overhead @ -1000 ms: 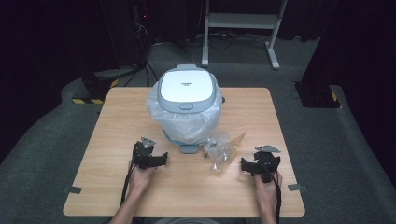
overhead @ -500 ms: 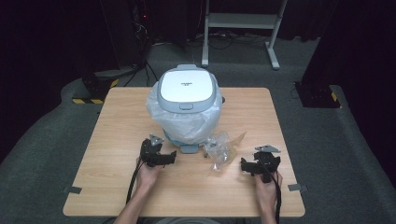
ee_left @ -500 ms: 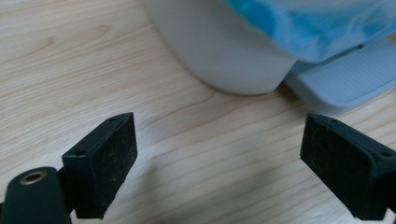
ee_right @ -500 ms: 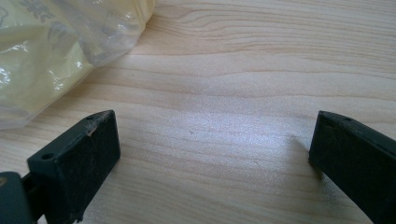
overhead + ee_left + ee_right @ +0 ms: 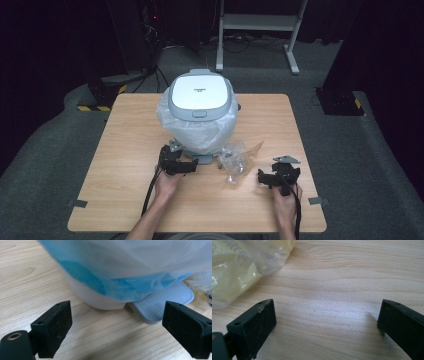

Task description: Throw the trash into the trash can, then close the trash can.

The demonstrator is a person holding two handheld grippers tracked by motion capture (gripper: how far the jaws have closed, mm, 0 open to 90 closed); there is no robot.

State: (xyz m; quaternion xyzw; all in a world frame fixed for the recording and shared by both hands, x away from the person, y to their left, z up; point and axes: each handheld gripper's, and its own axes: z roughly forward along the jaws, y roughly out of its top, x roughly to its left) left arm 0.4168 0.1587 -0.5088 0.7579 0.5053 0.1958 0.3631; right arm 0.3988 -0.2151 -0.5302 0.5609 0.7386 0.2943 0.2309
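A white-lidded rice cooker (image 5: 200, 97) stands mid-table, its body wrapped in a clear plastic bag (image 5: 200, 132). My left gripper (image 5: 189, 167) is open at the cooker's front left base. In the left gripper view the gripper (image 5: 117, 312) has its jaws wide apart, facing the cooker's white base (image 5: 100, 300) and a grey ribbed tab (image 5: 162, 302); the blue body shows through the plastic. A small crumpled clear bag (image 5: 238, 160) lies in front of the cooker. My right gripper (image 5: 264, 176) is open just right of that bag, with the bag (image 5: 242, 265) at upper left and bare wood between its jaws (image 5: 325, 312).
The wooden table (image 5: 125, 150) has free room on its left, right and near side. Tape marks sit near the front corners (image 5: 77, 203). Beyond the table are a dark floor and a white metal stand (image 5: 260, 30).
My left gripper has moved right, up to the cooker's base. The right gripper and the small bag have stayed put.
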